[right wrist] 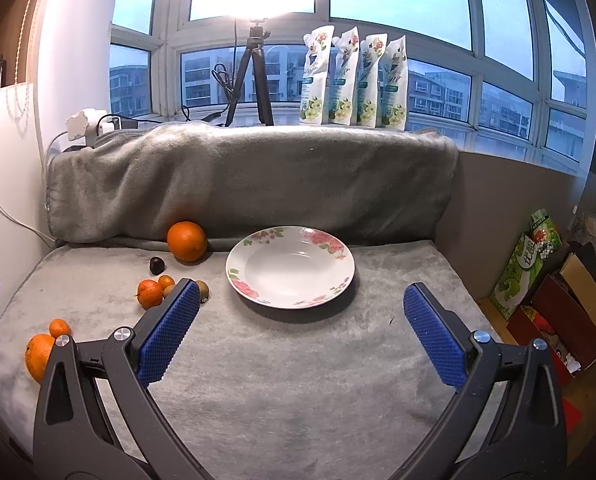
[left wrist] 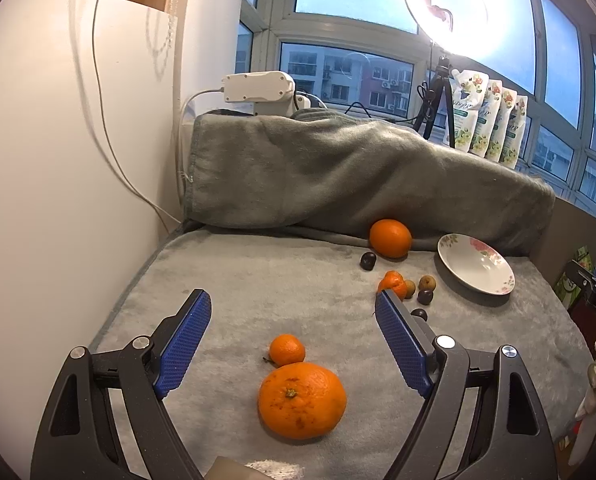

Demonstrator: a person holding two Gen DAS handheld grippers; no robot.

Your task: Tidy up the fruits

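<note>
My left gripper (left wrist: 294,300) is open and empty above the grey blanket. A large orange (left wrist: 302,400) and a small mandarin (left wrist: 287,349) lie between its jaws, just below. Farther right lie another mandarin (left wrist: 393,283), several small brown and dark fruits (left wrist: 425,289) and a second large orange (left wrist: 390,238) by the blanket roll. My right gripper (right wrist: 301,294) is open and empty in front of an empty floral plate (right wrist: 290,266). The far orange (right wrist: 186,241), mandarin (right wrist: 150,293) and near orange (right wrist: 39,356) lie to its left.
A rolled grey blanket (right wrist: 250,176) backs the surface. A white wall panel (left wrist: 66,160) with cables stands on the left. A tripod with a ring light (right wrist: 254,76) and several pouches (right wrist: 354,80) stand on the windowsill. Boxes (right wrist: 538,280) sit beyond the right edge.
</note>
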